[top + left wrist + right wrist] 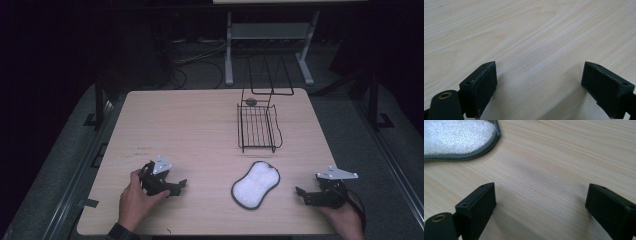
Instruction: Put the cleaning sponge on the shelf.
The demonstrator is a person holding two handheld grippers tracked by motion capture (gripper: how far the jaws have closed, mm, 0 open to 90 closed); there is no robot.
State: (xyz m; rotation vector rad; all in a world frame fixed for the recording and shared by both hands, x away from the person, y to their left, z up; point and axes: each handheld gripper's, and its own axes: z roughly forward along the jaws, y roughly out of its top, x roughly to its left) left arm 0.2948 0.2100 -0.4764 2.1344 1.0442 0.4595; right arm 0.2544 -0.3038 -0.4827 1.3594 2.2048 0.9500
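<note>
A dim lab: a bare wooden table (200,130), floor cables (200,62) and a metal stand (270,35) behind.

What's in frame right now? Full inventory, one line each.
scrubbing pad: 1, white with a grey border, flat on the table near the front edge, between the two tongs
wire rack: 1, black, on the far right part of the table, beyond the pad
small round object: 1, dark, at the rack's far end; too small to identify
table: 1, light wood grain
metal stand: 1, light grey, on the floor behind the table
left tongs: 1, black, open with nothing between them, held low over the table front left
right tongs: 1, black, open with nothing between them, front right, pointing toward the pad
</note>
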